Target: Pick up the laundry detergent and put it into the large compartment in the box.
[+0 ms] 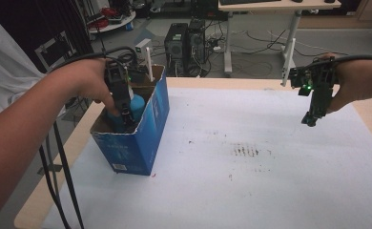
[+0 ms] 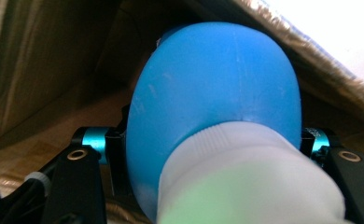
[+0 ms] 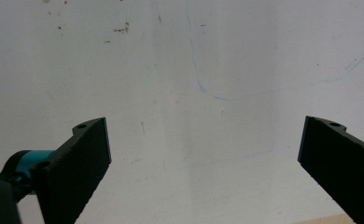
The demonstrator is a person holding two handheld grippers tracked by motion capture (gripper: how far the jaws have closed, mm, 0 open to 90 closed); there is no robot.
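Bottle sits clamped in left tool, inside box.

We count one blue bottle, one blue cardboard box, two claws and one surface.

A white sheet with dark smudges covers the wooden surface. Beyond it, two computer towers stand on a grey floor strewn with cables, beside a white-legged desk.
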